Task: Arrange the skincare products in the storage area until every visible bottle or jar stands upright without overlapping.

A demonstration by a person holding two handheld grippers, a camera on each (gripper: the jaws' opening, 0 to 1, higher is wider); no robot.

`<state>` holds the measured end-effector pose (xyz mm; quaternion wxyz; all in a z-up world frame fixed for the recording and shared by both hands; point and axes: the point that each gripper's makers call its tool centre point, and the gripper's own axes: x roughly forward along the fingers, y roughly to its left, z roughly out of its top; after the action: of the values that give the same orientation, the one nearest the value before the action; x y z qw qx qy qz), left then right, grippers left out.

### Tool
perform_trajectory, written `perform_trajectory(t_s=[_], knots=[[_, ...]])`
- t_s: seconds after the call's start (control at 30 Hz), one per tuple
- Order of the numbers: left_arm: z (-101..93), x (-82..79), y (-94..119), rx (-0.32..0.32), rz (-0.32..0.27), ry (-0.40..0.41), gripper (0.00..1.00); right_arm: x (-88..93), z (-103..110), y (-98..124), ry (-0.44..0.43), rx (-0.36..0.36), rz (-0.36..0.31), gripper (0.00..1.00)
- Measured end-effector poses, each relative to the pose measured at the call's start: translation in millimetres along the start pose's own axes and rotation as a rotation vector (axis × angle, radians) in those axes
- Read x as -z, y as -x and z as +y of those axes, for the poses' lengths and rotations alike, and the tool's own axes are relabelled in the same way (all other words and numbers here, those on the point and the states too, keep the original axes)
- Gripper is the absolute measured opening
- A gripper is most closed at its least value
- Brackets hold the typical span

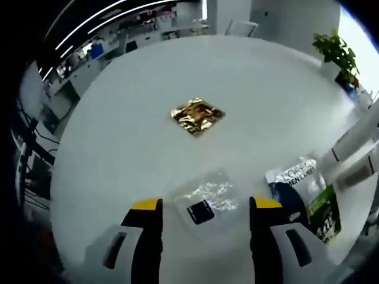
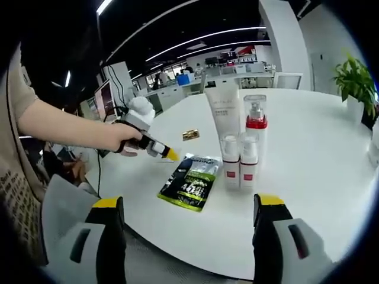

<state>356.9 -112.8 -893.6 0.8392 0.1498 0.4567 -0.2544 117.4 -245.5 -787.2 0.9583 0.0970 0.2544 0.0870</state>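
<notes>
Left gripper view: the left gripper (image 1: pixel 206 208) hovers over a white round table (image 1: pixel 118 136), jaws spread apart with nothing between them. Just beyond the yellow tips lies a clear sachet (image 1: pixel 205 198) with a dark label; farther off, a gold foil packet (image 1: pixel 197 115). To the right lie flat pouches — a silver pouch (image 1: pixel 297 177) and a green-and-black pouch (image 1: pixel 324 214).

Right gripper view: the right gripper (image 2: pixel 188 208) is likewise wide open and empty. On the table stand upright a white tube (image 2: pixel 223 112), a red-collared pump bottle (image 2: pixel 256 121) and two small white bottles (image 2: pixel 239 160), closely grouped. A potted plant (image 2: pixel 354 80) stands at the far edge.
</notes>
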Motion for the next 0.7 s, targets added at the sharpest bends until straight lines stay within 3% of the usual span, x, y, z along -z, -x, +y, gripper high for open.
perform_trajectory(t_s=[0.1,0.2,0.3,0.7], knots=[[-3.0,2.1,1.3,0.011,-0.005,0.041,0.53,0.4,-0.9,0.4,-0.002,0.004,-0.001,0.9],[-4.7,2.7,2.1,0.012,-0.018,0.028,0.5,0.9,-1.0,1.1,-0.003,0.007,-0.002,0.9],[-6.5,2.7,3.9,0.025,-0.025,0.013,0.39,1.0,-0.4,1.7,-0.004,0.006,-0.003,0.9],[-4.7,1.1,13.7,0.048,-0.062,-0.011,0.38,1.7,1.5,4.5,0.001,0.009,-0.005,0.9]])
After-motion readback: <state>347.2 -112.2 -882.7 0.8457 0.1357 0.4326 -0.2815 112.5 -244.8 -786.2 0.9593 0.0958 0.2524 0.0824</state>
